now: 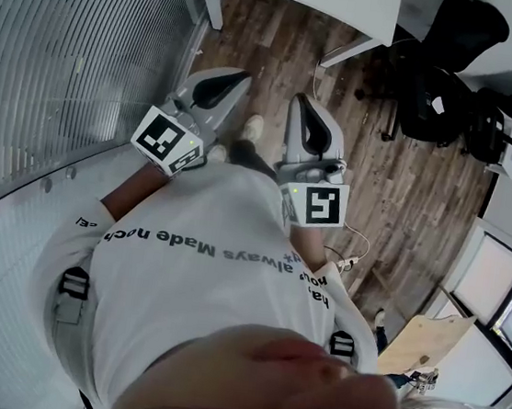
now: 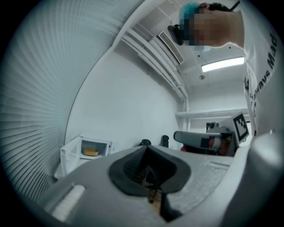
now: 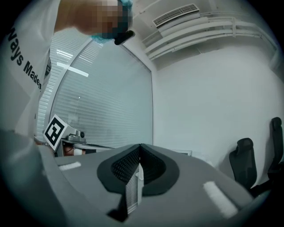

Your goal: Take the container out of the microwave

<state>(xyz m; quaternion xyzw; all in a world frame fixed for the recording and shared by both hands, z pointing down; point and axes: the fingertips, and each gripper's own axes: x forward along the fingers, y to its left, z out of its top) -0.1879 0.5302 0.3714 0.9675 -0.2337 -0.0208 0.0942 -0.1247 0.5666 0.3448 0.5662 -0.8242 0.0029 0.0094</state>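
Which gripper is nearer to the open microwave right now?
Left, by a little. The microwave sits far off, ahead of the left gripper and to its left; the right gripper is on that gripper's right, so farther away.

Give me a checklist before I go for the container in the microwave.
1. White microwave open: ok.
2. Flat yellow container visible inside it: ok.
3. Left gripper empty: ok.
4. Right gripper empty: ok.
5. Fingers open for a grasp: not ok, both pairs are together.
6. Microwave within reach: not ok, it sits far off.
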